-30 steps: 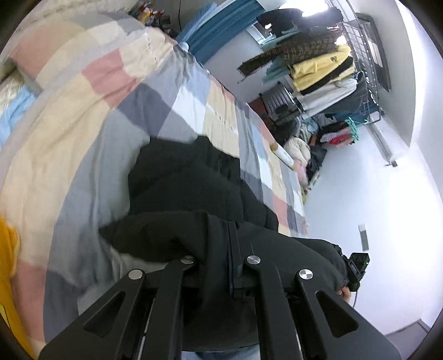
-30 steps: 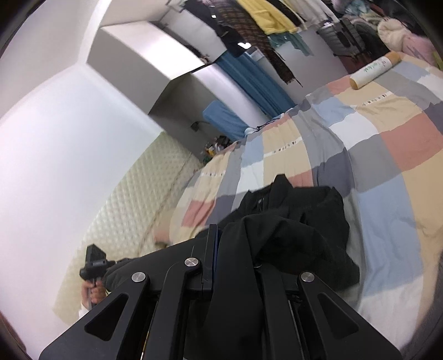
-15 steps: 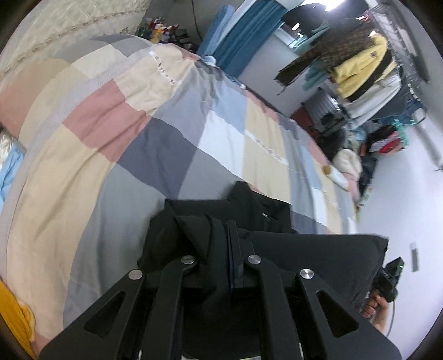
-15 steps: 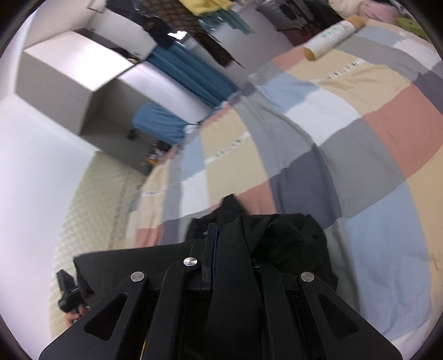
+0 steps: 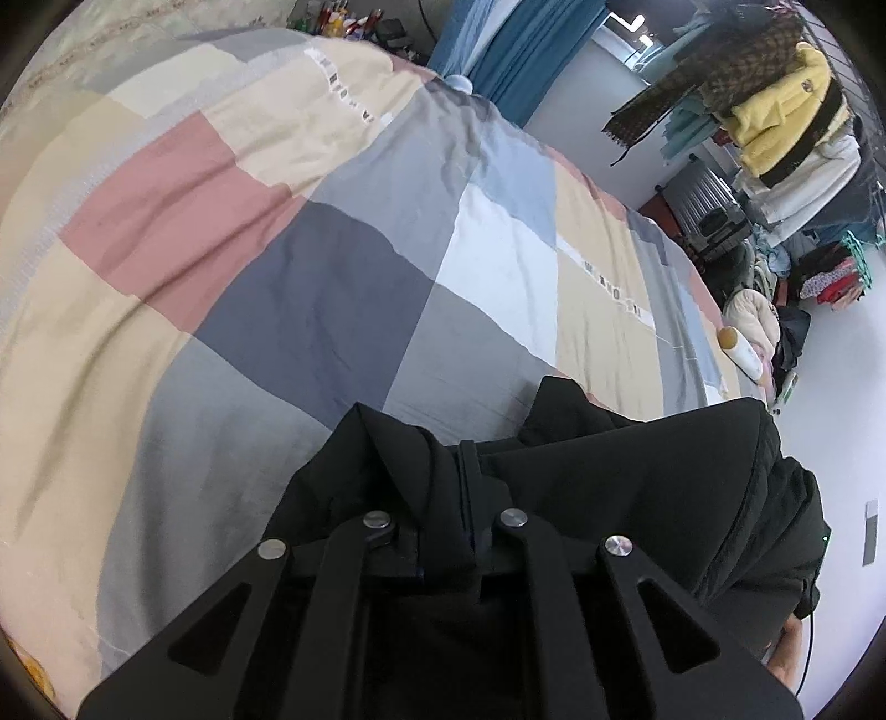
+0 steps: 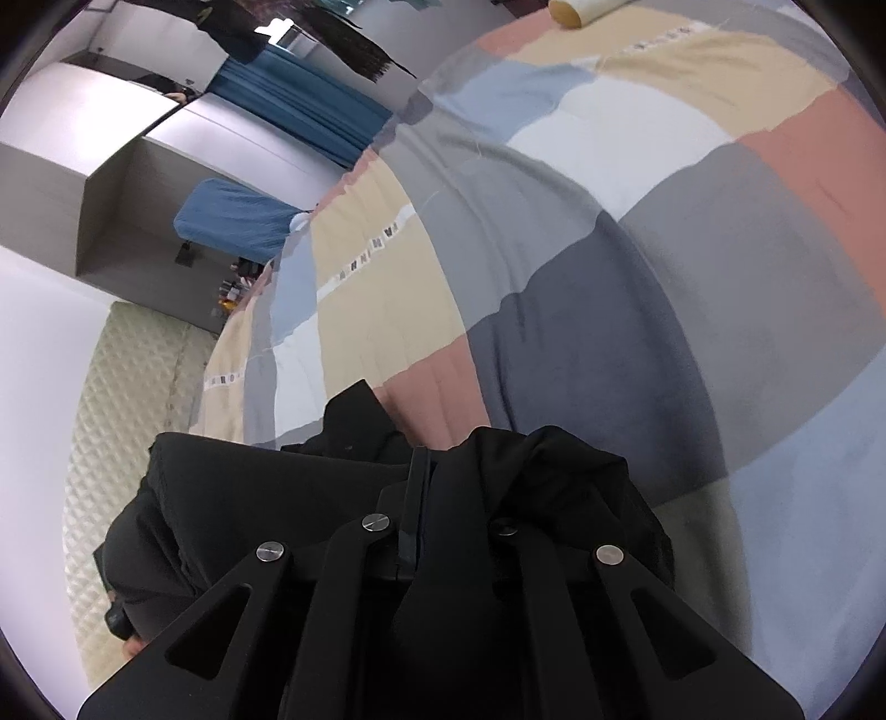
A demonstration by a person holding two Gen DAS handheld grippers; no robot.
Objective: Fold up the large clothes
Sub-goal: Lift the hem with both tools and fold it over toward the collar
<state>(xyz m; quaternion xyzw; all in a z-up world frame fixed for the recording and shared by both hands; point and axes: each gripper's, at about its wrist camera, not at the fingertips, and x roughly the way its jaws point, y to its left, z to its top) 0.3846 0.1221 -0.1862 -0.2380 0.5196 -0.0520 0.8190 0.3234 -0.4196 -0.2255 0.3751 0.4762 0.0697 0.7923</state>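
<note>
A large black garment (image 5: 637,487) hangs stretched between my two grippers above the patchwork bedspread (image 5: 310,288). My left gripper (image 5: 465,498) is shut on one edge of the garment, with cloth bunched over its fingers. My right gripper (image 6: 421,498) is shut on the other edge of the same black garment (image 6: 266,498). The cloth spans sideways from each gripper toward the other hand. The bedspread (image 6: 609,277) lies below and ahead in the right wrist view too.
A cream roll (image 5: 739,354) lies near the far bed edge, and also shows in the right wrist view (image 6: 587,8). A rack of hung clothes (image 5: 775,111) and blue curtains (image 5: 509,50) stand beyond. A quilted headboard (image 6: 127,399) is at the bed's left.
Both grippers have lifted and drawn the black garment up and back off the bed. The cloth is now pulled taut between them, and more bare bedspread shows ahead.
</note>
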